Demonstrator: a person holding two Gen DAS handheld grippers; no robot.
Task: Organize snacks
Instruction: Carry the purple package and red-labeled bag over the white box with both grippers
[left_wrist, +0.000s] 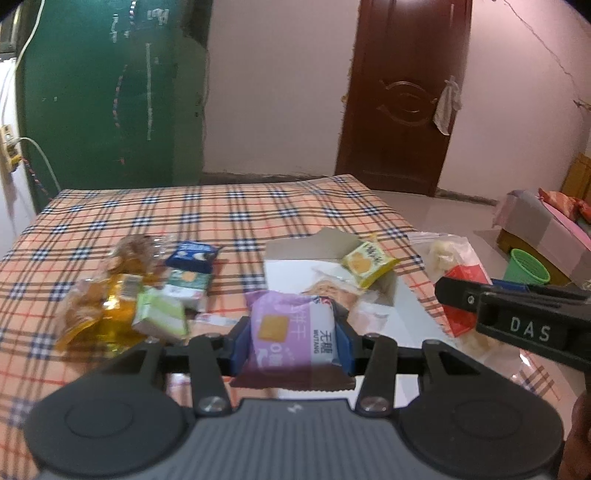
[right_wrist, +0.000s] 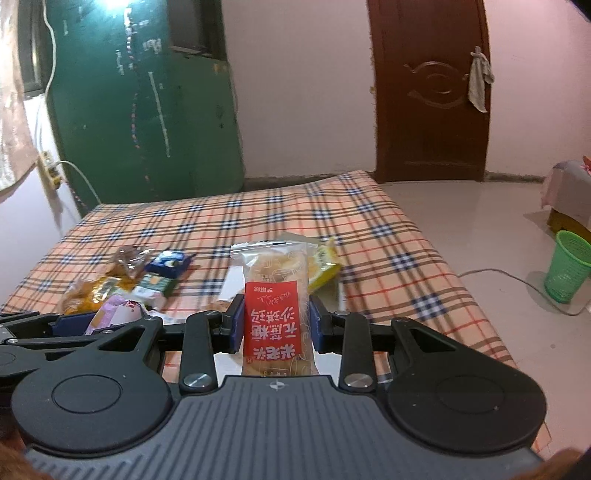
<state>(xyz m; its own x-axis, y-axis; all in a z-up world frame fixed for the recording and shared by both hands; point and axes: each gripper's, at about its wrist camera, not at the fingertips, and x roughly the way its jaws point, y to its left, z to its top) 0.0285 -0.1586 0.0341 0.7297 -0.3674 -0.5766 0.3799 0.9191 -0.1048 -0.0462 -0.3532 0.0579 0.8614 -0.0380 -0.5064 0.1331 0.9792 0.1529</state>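
Both grippers are gripping snacks above the box (left_wrist: 295, 266): left gripper (left_wrist: 291, 341) is pinching the purple biscuit packet (left_wrist: 288, 328), right gripper (right_wrist: 275, 325) the red-labelled bread packet (right_wrist: 275, 302). Ideally each is lowering flat inside the box before releasing. Fisheye blur is hiding the box's depth; the yellow packet (left_wrist: 367, 264) is perching on its rim.

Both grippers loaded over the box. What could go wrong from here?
1. The left gripper holding the purple biscuit packet and the right gripper holding the red-labelled clear bread packet sit close together and could collide.
2. The yellow snack packet perches on the open cardboard box rim; a drop may knock it.
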